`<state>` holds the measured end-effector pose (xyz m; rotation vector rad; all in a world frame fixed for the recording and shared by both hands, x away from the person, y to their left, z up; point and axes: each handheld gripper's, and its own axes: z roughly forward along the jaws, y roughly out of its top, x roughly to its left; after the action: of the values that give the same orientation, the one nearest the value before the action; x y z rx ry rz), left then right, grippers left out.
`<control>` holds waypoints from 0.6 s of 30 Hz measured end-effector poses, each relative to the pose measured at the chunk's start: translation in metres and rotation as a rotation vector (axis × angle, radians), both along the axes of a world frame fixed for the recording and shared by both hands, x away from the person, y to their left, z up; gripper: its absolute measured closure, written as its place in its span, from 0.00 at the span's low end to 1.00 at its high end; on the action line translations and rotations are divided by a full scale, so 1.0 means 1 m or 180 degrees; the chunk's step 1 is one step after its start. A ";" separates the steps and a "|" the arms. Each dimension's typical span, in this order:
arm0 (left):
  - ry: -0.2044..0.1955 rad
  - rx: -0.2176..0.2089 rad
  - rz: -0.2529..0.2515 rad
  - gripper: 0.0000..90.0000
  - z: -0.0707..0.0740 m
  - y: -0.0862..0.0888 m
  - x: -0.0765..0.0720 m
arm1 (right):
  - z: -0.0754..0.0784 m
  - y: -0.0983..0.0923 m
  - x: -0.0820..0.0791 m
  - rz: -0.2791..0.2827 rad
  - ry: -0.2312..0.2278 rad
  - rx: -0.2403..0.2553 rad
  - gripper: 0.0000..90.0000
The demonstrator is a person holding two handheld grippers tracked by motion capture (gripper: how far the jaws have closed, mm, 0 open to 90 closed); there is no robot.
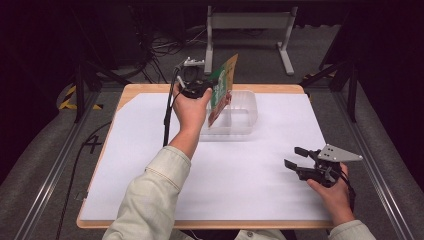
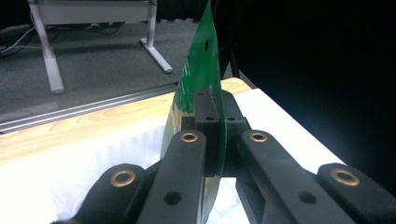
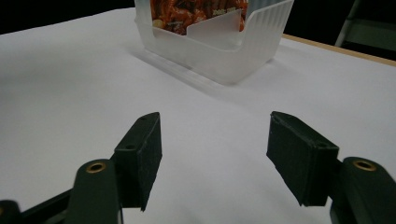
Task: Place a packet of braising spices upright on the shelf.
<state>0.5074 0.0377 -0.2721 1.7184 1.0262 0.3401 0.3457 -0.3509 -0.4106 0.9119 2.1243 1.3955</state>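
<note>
A flat snack packet (image 1: 223, 86), green at its top edge and red-orange lower down, hangs upright with its lower end dipping into a clear plastic container (image 1: 246, 119) at the back middle of the table. My left gripper (image 1: 209, 86) is shut on the packet's upper part. In the left gripper view the packet (image 2: 200, 74) stands edge-on between the pads of that gripper (image 2: 215, 106). My right gripper (image 1: 291, 156) rests low at the table's front right, open with nothing between its jaws. The right gripper view looks past that open gripper (image 3: 215, 140) at the container (image 3: 224, 58) and the packet's red lower end (image 3: 187, 11).
A white sheet (image 1: 240, 170) covers most of the wooden table (image 1: 150, 89). Behind the table, a grey metal stand (image 1: 248, 22) and loose cables (image 1: 167, 47) sit on the floor. Aluminium rails (image 1: 45, 180) run along both sides.
</note>
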 end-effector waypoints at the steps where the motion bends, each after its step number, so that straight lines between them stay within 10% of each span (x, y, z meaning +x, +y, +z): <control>1: 0.0004 0.0014 -0.0010 1.00 -0.002 0.001 0.001 | 0.000 0.000 0.000 0.0004 0.0005 -0.0011 0.39; 18: 0.0127 0.0078 -0.0007 1.00 -0.016 0.015 -0.007 | -0.001 0.005 0.003 0.0034 0.0016 -0.0016 0.39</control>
<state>0.5006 0.0532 -0.2876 1.7544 1.0529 0.3192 0.3489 -0.3460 -0.4115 0.9044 2.1384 1.3939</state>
